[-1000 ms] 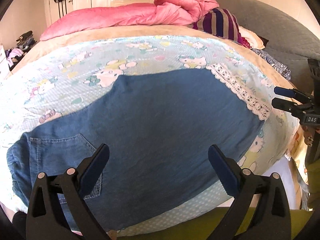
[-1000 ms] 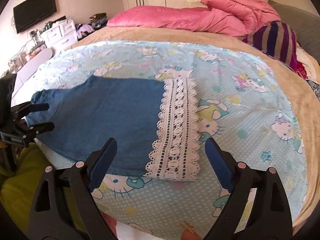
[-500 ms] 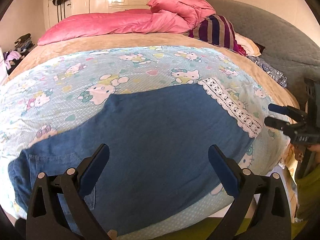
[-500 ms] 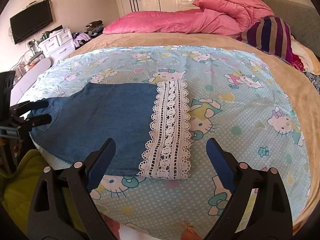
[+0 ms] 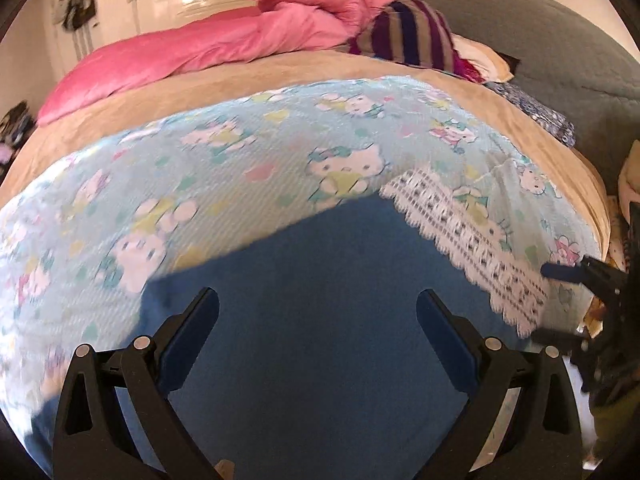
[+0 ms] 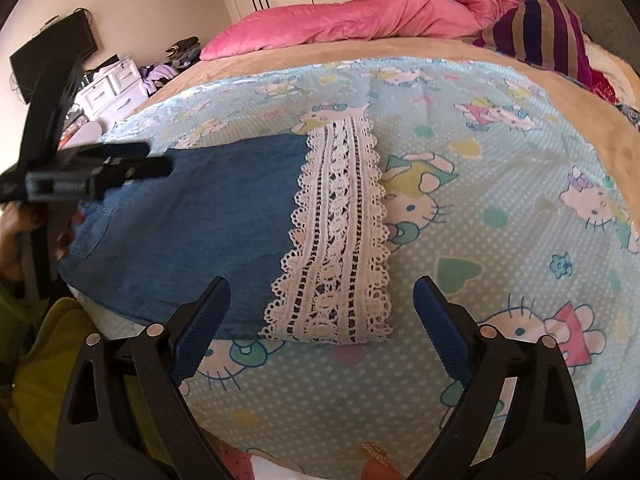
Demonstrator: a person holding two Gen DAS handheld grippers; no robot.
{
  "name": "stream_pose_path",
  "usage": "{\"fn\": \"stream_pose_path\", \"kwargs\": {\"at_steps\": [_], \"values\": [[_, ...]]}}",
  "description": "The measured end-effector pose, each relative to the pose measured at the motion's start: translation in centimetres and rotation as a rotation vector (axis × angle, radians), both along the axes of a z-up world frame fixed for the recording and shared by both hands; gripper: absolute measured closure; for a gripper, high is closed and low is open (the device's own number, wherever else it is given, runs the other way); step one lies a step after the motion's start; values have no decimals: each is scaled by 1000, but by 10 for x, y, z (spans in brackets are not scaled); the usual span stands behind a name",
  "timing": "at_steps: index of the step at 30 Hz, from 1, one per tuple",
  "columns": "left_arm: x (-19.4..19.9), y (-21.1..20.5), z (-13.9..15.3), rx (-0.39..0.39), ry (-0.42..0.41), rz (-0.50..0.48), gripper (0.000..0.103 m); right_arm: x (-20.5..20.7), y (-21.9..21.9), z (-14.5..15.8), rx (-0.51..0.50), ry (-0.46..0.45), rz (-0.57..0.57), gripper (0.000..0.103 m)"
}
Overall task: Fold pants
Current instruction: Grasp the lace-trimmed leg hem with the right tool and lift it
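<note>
Blue denim pants (image 6: pixel 192 216) with white lace hem (image 6: pixel 336 240) on pale-blue cartoon-cat sheet (image 6: pixel 500 240).

Pants (image 6: pixel 192 220) flat on bed sheet (image 6: pixel 500 240), lace hem (image 6: pixel 336 236) right, pillows (image 6: pixel 360 16) behind

I note a light blue cartoon-cat bedspread (image 6: pixel 500 184) laid over a tan blanket (image 6: pixel 320 54). A pink duvet (image 6: pixel 360 20) is bunched along the far side, with a purple striped cushion (image 6: pixel 544 32) just beside it. A black television (image 6: pixel 52 56) hangs on the far wall above white drawers (image 6: pixel 108 92). White wardrobe doors (image 5: pixel 160 4) stand behind the bed.
</note>
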State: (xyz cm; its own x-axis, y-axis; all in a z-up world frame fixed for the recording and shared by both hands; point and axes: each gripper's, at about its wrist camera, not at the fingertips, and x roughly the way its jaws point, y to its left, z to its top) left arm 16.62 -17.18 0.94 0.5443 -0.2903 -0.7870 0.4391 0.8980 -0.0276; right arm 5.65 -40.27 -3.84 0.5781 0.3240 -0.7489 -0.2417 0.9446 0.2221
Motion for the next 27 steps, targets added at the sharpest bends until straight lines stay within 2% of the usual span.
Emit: {"fn": "stream_pose_path", "kwargs": {"at_steps": [4,14,15,18,21,23,24,26,27], "values": [[26,-20,-8,37,-5,-33,4,4,-2,-8,17,22,-7,16],[85,-51,-49,53,76,-87,5,8,-7,-15,85,28,-30,17],[90,-52,-52,48,82,-91,5,8,-7,-16,90,27,-29,19],[100,-57,-65,29,115,-111,5,11,-5,-18,130,39,-5,34],[102,-61,-69,24,114,-128,6,14,-3,-20,145,39,6,34],[101,-64,-68,16,116,-142,14,16,-2,-22,171,39,8,34],[100,-66,-67,1,120,-153,26,18,-1,-22,177,39,12,35],[97,-70,-66,-16,132,-168,37,21,3,-24,185,36,25,38],[95,-71,-66,-19,137,-169,46,23,4,-25,188,34,31,42]]}}
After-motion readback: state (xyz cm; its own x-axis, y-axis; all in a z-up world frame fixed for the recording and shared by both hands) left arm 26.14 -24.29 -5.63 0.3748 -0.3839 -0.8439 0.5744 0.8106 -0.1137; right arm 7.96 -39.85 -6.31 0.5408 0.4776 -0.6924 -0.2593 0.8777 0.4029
